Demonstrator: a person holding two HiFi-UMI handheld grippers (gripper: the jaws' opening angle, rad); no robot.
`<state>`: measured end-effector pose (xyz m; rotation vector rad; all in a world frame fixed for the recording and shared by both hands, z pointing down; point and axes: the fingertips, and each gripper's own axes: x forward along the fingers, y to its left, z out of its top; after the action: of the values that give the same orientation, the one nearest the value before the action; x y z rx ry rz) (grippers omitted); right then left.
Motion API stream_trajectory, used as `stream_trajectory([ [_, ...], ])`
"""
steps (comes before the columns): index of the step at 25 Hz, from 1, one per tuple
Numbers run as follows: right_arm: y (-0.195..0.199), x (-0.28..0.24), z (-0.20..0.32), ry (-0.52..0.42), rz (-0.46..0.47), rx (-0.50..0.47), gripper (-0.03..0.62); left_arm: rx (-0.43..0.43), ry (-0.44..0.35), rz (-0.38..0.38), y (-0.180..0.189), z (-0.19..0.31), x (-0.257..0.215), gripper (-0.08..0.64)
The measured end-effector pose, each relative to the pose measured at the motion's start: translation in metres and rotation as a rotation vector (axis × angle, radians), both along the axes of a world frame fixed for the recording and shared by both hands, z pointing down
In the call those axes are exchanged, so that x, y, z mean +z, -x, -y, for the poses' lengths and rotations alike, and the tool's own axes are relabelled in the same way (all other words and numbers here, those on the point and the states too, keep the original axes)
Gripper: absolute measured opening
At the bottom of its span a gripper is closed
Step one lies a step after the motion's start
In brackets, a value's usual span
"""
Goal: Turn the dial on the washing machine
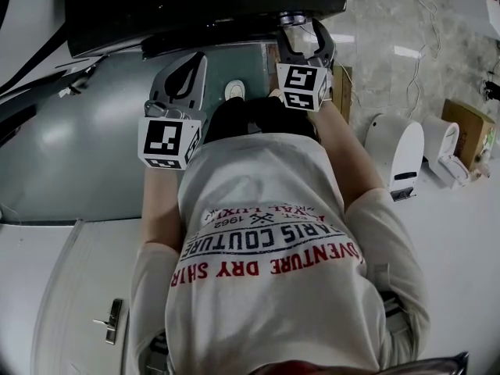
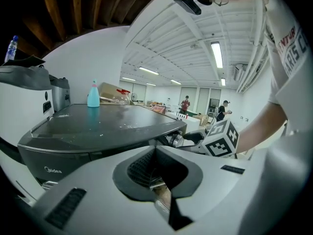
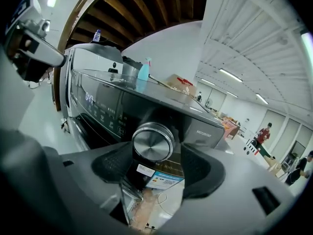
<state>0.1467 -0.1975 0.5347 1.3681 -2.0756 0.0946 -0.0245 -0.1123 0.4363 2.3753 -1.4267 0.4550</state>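
Note:
The washing machine (image 3: pixel 105 104) is dark grey, with a lit control panel and a round silver dial (image 3: pixel 152 142) at its front corner. My right gripper (image 3: pixel 157 153) is open with its jaws on either side of the dial; a gap shows between each pad and the dial. In the head view the right gripper (image 1: pixel 303 33) reaches up to the dial (image 1: pixel 294 18) past the machine's top (image 1: pixel 94 139). My left gripper (image 1: pixel 191 65) hovers over the lid, shut and holding nothing. The left gripper view shows the left gripper (image 2: pixel 155 153), the lid (image 2: pixel 107 121) and the right gripper's marker cube (image 2: pixel 221 138).
A light blue bottle (image 2: pixel 93 94) stands on the far side of the machine's top. White appliances (image 1: pixel 394 151) and a cardboard box (image 1: pixel 469 131) sit on the floor to the right. Stickers (image 3: pixel 156 177) sit below the dial. People (image 2: pixel 185 103) stand far off.

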Motion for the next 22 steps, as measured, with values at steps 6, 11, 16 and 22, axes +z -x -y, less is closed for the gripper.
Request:
stream_trajectory([
  [6, 0.004, 0.003, -0.001, 0.045, 0.039, -0.019, 0.273, 0.007, 0.015, 0.01, -0.005, -0.003, 0.004, 0.015],
  [11, -0.001, 0.004, 0.0, 0.139, 0.178, -0.01, 0.267, 0.006, 0.016, 0.012, -0.009, -0.004, 0.004, 0.015],
  [16, -0.003, 0.007, 0.001, 0.229, 0.355, 0.032, 0.267, 0.012, 0.021, 0.01, -0.012, -0.004, 0.004, 0.015],
  [22, -0.003, 0.008, 0.001, 0.275, 0.452, 0.035, 0.267, 0.002, 0.011, 0.02, -0.006, -0.002, 0.003, 0.015],
])
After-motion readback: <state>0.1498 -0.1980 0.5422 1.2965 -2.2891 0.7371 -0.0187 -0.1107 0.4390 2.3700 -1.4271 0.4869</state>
